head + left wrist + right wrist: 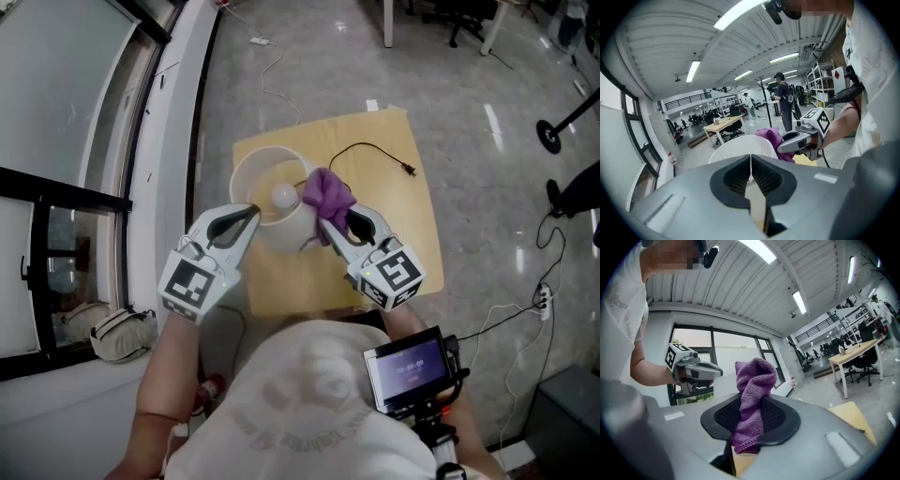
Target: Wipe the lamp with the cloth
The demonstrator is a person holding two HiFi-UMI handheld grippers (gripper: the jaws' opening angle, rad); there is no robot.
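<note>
Right gripper (328, 218): clamped on the purple cloth (326, 190), which bunches ahead of its tips at the lamp (255, 173) shade's rim.
Left gripper (251, 214): jaws together, empty, tips by the shade's opposite side.
Risk: nothing grips the lamp, so sideways wiping pressure may tip or slide it on the table (394, 197).

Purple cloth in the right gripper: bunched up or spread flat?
Bunched up: the purple terry cloth stands in a crumpled wad, pinched by the right gripper.
</note>
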